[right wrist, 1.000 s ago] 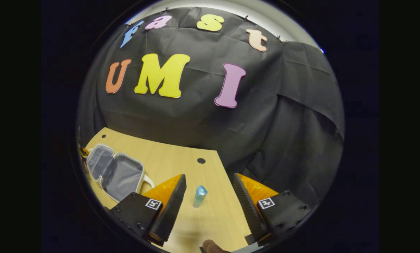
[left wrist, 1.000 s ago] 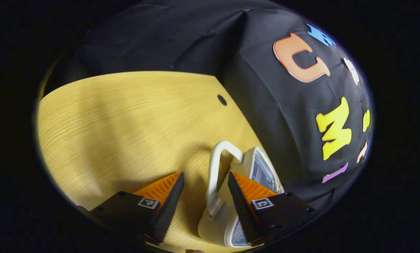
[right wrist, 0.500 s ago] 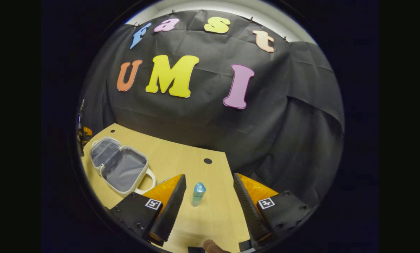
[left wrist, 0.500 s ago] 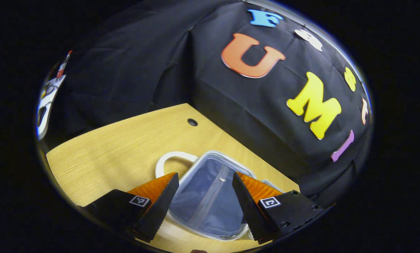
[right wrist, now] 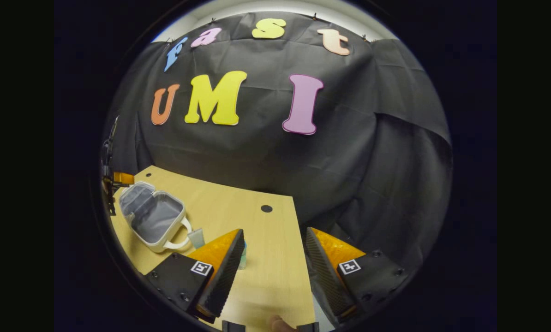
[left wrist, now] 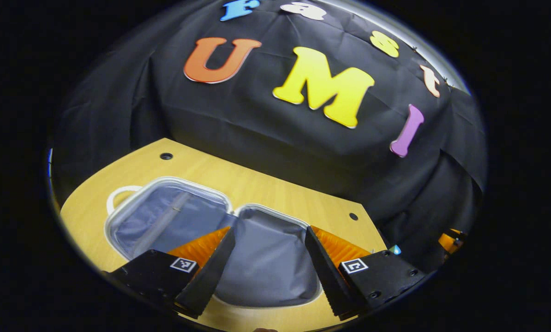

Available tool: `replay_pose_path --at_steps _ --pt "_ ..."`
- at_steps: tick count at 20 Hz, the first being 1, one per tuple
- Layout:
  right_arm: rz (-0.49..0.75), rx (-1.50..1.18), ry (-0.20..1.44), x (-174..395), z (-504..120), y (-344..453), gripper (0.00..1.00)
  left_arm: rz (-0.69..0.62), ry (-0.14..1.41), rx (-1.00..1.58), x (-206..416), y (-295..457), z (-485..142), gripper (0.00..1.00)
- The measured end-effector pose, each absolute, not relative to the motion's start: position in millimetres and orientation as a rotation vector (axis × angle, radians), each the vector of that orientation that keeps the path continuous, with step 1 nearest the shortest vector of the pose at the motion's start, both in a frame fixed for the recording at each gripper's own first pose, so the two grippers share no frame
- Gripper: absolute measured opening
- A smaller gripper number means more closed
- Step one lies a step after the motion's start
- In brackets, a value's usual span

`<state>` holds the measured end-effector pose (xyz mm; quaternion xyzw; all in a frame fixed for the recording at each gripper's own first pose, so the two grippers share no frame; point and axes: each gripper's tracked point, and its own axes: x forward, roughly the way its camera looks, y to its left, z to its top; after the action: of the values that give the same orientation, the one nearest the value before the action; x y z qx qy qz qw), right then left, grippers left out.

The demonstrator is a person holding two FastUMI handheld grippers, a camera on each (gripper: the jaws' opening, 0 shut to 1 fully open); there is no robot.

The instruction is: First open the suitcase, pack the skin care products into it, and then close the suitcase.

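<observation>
In my left gripper view, the left gripper (left wrist: 269, 258) hangs just above the suitcase (left wrist: 164, 216), its jaws spread wide with nothing between them. The suitcase lies flat and open on the wooden table (left wrist: 275, 189), both grey-lined halves facing up, the white handle (left wrist: 117, 192) sticking out at the far left end. My fingers (left wrist: 208, 272) frame the nearer half. At the right edge I can make out a small blue tip (left wrist: 396, 249) and part of the other gripper (left wrist: 451, 240), too small to say more.

In my right gripper view, the right gripper (right wrist: 273, 269) is also wide open and holds nothing, hovering over bare table (right wrist: 275, 276). The open suitcase (right wrist: 152, 216) sits well to the left, handle toward me. A small pale tube (right wrist: 196, 238) lies just beside that handle, and a bottle (right wrist: 242, 256) peeks out from behind my left finger (right wrist: 222, 272), mostly hidden. The other gripper (right wrist: 118, 179) shows at the far left, beyond the suitcase.
</observation>
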<state>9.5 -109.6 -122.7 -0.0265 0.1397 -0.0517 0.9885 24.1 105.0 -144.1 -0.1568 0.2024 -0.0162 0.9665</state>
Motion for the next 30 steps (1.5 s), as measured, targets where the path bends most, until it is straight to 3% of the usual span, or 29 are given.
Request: replay_pose_path --at_steps 10,20,24,26,28,29,30 --pt "0.019 -0.067 0.33 17 -155 -125 0.81 -0.291 0.541 -0.125 6 -78 -209 0.98" --pt "0.051 -0.129 0.415 14 -192 -147 0.81 -0.247 0.6 -0.037 61 -139 -298 0.98" --pt "0.044 -0.149 0.457 10 -209 -157 0.8 -0.257 0.577 -0.01 78 -146 -314 0.92" --pt "0.043 -0.15 0.469 6 -214 -159 0.81 -0.244 0.572 0.016 81 -145 -317 0.69" --pt "0.044 -0.151 0.476 4 -217 -158 0.81 -0.239 0.591 0.023 81 -144 -323 0.55" --pt "0.046 -0.147 0.477 3 -218 -157 0.81 -0.244 0.585 0.019 81 -145 -321 0.57" --pt "0.049 -0.142 0.48 2 -219 -155 0.81 -0.25 0.594 0.016 80 -145 -322 0.45"
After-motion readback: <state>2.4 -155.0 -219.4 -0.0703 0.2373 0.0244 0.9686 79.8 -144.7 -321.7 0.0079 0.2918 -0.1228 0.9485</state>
